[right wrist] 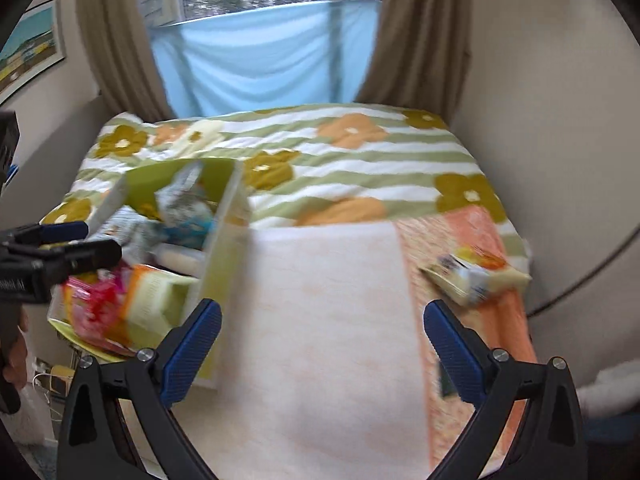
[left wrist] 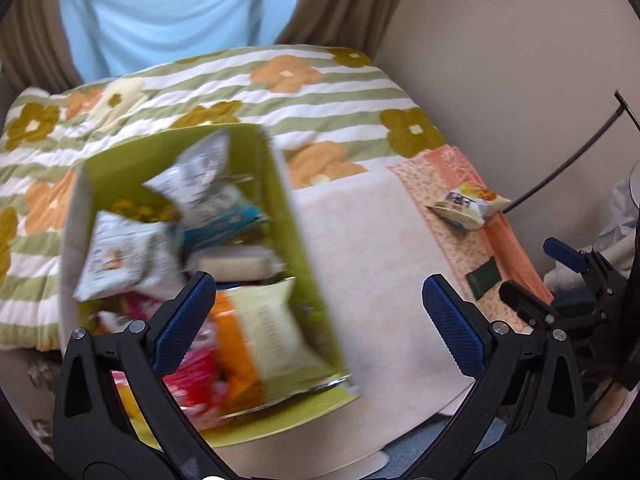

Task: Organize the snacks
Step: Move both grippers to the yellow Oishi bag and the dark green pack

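Floral bedding (right wrist: 360, 160) is topped by a green box (left wrist: 280, 184) of snacks (blurred); a yellow packet (left wrist: 468, 204) lies apart. Both tools, left tool (left wrist: 316, 320) and right tool (right wrist: 320, 344), are held apart, empty.

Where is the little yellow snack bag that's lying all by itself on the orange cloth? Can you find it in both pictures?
Left wrist view: the yellow snack bag lies at the right, on the orange cloth, far from the green box.
Right wrist view: it lies at the right, on the same cloth.
Shared landmark: the flowered blanket.
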### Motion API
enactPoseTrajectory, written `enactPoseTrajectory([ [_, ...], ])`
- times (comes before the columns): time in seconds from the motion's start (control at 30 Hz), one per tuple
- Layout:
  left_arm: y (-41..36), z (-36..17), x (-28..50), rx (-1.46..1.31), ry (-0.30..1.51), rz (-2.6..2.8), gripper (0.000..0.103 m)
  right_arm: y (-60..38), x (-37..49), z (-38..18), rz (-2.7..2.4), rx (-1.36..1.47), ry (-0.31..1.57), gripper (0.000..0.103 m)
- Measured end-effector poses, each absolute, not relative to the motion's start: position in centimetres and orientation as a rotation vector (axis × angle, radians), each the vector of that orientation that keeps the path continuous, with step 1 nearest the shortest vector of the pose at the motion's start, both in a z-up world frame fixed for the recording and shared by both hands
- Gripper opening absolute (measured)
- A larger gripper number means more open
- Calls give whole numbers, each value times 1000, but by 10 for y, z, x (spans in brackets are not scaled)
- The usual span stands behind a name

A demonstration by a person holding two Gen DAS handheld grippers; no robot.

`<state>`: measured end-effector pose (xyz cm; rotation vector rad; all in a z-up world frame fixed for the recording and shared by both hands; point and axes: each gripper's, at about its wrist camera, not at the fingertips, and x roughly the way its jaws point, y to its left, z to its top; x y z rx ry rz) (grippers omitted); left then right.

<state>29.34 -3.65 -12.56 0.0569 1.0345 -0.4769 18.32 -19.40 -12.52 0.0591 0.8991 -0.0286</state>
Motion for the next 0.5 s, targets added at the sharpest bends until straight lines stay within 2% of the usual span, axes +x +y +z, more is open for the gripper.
enactPoseTrajectory([
  [0.37, -212, -150, 312, 187, 1111, -646, 102, -297, 159, -173, -128, 90, 1014, 101],
  [0.5, -278, -170, 324, 311, 1142, -687, 102, -319, 154, -193, -124, 112, 1051, 101],
])
